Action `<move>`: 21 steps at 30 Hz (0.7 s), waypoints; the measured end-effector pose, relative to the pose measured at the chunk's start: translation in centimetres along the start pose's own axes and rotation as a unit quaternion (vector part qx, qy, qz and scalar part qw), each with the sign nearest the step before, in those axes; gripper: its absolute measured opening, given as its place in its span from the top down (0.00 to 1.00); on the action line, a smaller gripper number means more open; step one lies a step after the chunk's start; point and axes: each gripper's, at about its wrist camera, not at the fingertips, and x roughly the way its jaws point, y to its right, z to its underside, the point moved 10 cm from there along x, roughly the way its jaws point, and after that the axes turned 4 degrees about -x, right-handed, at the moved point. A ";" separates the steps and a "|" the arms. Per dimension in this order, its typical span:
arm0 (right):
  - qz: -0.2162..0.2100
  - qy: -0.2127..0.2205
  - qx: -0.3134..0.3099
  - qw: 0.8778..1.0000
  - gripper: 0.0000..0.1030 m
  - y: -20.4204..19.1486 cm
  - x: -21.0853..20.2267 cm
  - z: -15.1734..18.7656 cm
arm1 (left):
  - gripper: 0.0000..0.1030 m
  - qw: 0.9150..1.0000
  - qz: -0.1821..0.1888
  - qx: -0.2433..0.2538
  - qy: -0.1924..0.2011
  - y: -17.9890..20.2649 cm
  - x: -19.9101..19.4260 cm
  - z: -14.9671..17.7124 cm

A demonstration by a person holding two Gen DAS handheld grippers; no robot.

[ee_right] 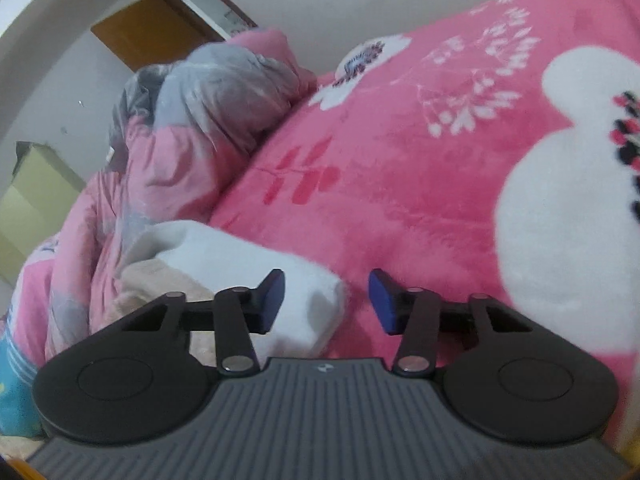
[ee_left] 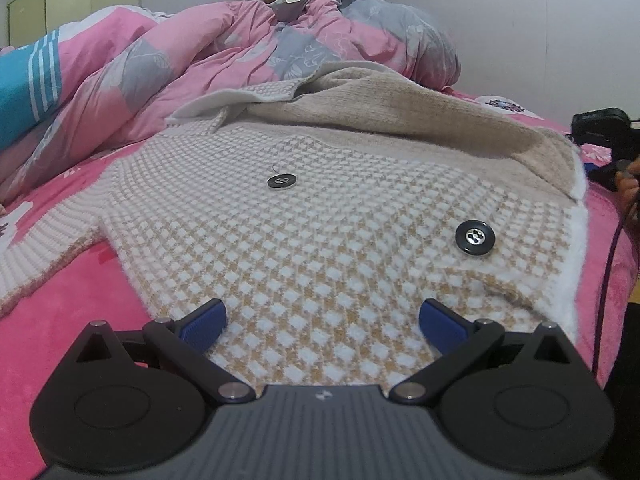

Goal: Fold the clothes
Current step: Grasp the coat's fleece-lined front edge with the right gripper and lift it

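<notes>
A beige and white checked knit cardigan (ee_left: 304,248) with black buttons (ee_left: 475,237) lies spread on the pink bed blanket (ee_left: 72,312), its right side folded over to show the plain beige back. My left gripper (ee_left: 322,320) is open, low over the cardigan's near hem, with nothing between the blue pads. My right gripper (ee_right: 326,302) is open and empty. A white fluffy edge of the cardigan (ee_right: 304,292) lies just beyond its left pad (ee_right: 272,300). The right gripper also shows at the right edge of the left wrist view (ee_left: 600,128).
A crumpled pink and grey quilt (ee_left: 248,52) is heaped at the back of the bed; it also shows in the right wrist view (ee_right: 192,120). A blue striped cloth (ee_left: 28,88) lies far left. The flowered pink blanket (ee_right: 440,160) stretches right. A dark cable (ee_left: 608,280) hangs at the right.
</notes>
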 end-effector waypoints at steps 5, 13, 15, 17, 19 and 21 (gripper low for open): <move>0.014 -0.022 -0.069 0.997 0.78 -1.4 1.8 0.2 | 0.00 1.000 -0.002 -0.001 0.004 0.0 0.0 0.1; -0.062 0.019 -0.086 0.994 0.96 -5.3 -1.6 -1.8 | 0.00 1.000 0.001 -0.009 0.010 0.0 0.0 0.2; -0.098 0.031 -0.109 0.989 0.96 -8.1 -3.5 -2.1 | 0.00 1.000 0.003 -0.011 0.011 -0.1 0.0 0.2; -0.134 0.042 -0.132 0.981 0.96 -11.0 -5.4 -2.2 | 0.00 1.000 0.005 -0.013 0.011 -0.1 -0.1 0.2; -0.177 0.043 -0.165 0.969 0.96 -14.3 -7.7 -1.3 | 0.00 1.000 0.007 -0.016 0.011 -0.1 -0.1 0.2; -0.217 0.042 -0.194 0.956 0.96 -17.2 -10.0 -0.1 | 0.00 1.000 0.009 -0.017 0.010 -0.1 -0.1 0.1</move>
